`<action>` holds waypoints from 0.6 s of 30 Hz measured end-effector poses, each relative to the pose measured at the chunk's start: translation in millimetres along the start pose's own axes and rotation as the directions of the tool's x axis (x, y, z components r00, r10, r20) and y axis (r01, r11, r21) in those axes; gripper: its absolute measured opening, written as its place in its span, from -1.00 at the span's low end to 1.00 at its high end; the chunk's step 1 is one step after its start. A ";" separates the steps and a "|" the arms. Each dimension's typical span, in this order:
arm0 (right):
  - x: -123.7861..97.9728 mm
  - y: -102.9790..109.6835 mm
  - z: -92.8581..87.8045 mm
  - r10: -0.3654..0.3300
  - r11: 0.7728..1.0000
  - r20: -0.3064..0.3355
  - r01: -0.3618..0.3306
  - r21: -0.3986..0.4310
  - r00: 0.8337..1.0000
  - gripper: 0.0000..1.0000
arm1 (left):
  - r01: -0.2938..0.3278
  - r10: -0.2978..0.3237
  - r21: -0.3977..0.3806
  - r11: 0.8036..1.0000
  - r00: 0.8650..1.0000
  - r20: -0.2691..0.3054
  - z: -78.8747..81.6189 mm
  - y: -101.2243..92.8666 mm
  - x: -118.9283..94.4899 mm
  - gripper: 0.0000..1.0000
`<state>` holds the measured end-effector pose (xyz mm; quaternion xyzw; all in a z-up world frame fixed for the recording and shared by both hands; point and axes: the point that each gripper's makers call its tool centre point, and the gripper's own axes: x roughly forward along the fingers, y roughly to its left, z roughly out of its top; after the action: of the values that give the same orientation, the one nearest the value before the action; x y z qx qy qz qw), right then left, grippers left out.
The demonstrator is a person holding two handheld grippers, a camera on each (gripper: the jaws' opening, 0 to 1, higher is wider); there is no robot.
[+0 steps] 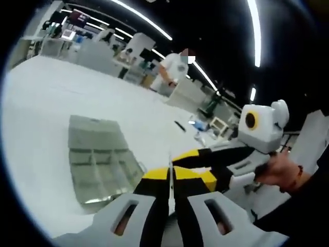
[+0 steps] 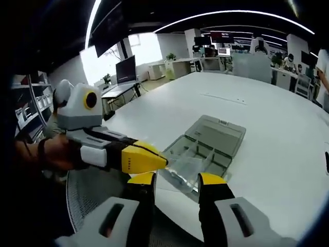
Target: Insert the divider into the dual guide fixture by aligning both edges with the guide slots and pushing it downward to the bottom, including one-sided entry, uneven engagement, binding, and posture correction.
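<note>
A clear plastic compartment box, the guide fixture, lies on the white table with its lid folded open; in the left gripper view the box is left of my jaws. My left gripper is shut on a thin clear divider, seen edge-on between its yellow-and-black tips. In the right gripper view the left gripper comes in from the left and holds the divider in the air at the box's near edge. My right gripper is open, its jaws on either side of the divider, with contact unclear. The right gripper also reaches in from the right.
The round table's near edge runs just under the jaws, with grey floor below it. Small dark items lie farther out on the tabletop. A person stands at desks beyond the table. A hand holds the right gripper.
</note>
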<state>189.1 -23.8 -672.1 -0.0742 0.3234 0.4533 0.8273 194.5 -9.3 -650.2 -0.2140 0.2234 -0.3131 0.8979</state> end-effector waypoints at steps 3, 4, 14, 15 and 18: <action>-0.1 -0.3 1.6 0.003 1.000 0.004 -0.003 -0.003 1.000 -0.39 | -0.003 0.003 0.001 1.000 1.000 0.007 2.0 0.3 -2.4 -1.00; -0.1 0.0 2.2 0.004 1.000 0.005 -0.004 -0.002 1.000 -0.39 | -0.006 0.005 0.001 1.000 1.000 0.010 2.5 0.4 -3.4 -1.00; 1.4 0.5 4.8 0.015 0.999 -0.014 -0.016 -0.049 1.000 -0.42 | -0.031 0.030 0.028 0.999 0.999 0.027 7.3 7.9 -9.9 -1.00; 0.9 0.4 5.0 0.018 0.999 -0.015 -0.018 -0.048 1.000 -0.42 | -0.037 0.036 0.035 0.999 0.999 0.029 7.4 8.9 -10.7 -1.00; -0.2 -3.6 2.8 0.011 0.998 -0.031 -0.013 -0.066 0.999 -0.46 | -0.045 0.044 0.053 0.998 0.999 0.018 4.2 12.0 -12.9 -1.00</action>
<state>193.2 -24.9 -670.4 -0.1065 0.3211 0.4674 0.8167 193.2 8.8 -649.7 -0.1878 0.2120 -0.2970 0.9119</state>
